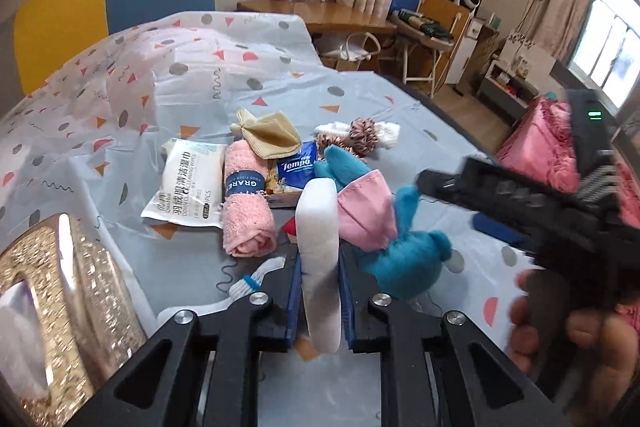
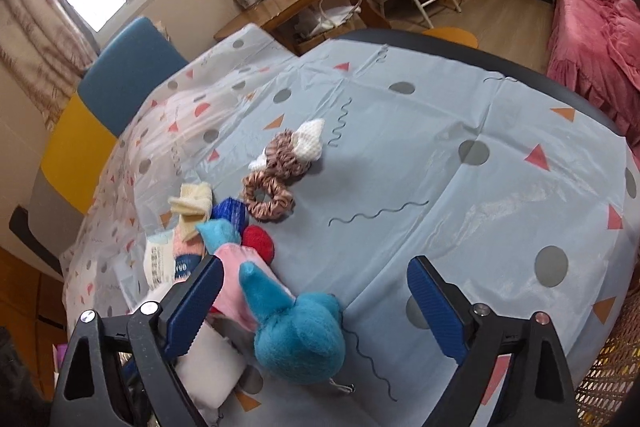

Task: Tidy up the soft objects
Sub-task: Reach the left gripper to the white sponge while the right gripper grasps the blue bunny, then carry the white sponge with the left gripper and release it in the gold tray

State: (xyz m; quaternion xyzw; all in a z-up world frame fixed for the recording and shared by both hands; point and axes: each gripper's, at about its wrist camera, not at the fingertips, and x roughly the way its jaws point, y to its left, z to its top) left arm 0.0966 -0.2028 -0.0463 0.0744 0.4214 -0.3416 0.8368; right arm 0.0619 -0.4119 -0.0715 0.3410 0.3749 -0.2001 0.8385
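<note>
Gripping the white foam pad [image 1: 320,259] edge-on, your left gripper [image 1: 319,291] has its 2 blue pads clenched on the pad's lower half, so the pad stands upright between them and bulges above the jaws. That narrow-edge hold makes sense: a flat, squashy piece is easier to lift clear of a pile this way than from its broad face.

The pad sits at the near edge of the heap, touching the blue plush toy [image 1: 400,259] with its pink cloth [image 1: 366,211]. Behind lie the rolled pink towel [image 1: 248,203], the wipes pack [image 1: 188,183], the beige cloth [image 1: 268,133], the Tempo tissue pack [image 1: 298,163] and the scrunchies [image 2: 272,179], all loose on the patterned tablecloth [image 2: 460,155].

Your right gripper [image 2: 316,311] is released, jaws wide, poised over the plush toy without pressing it; judgement: it waits as the next pick.

A gold tissue box [image 1: 52,307] sits at your left, likely unrelated.
</note>
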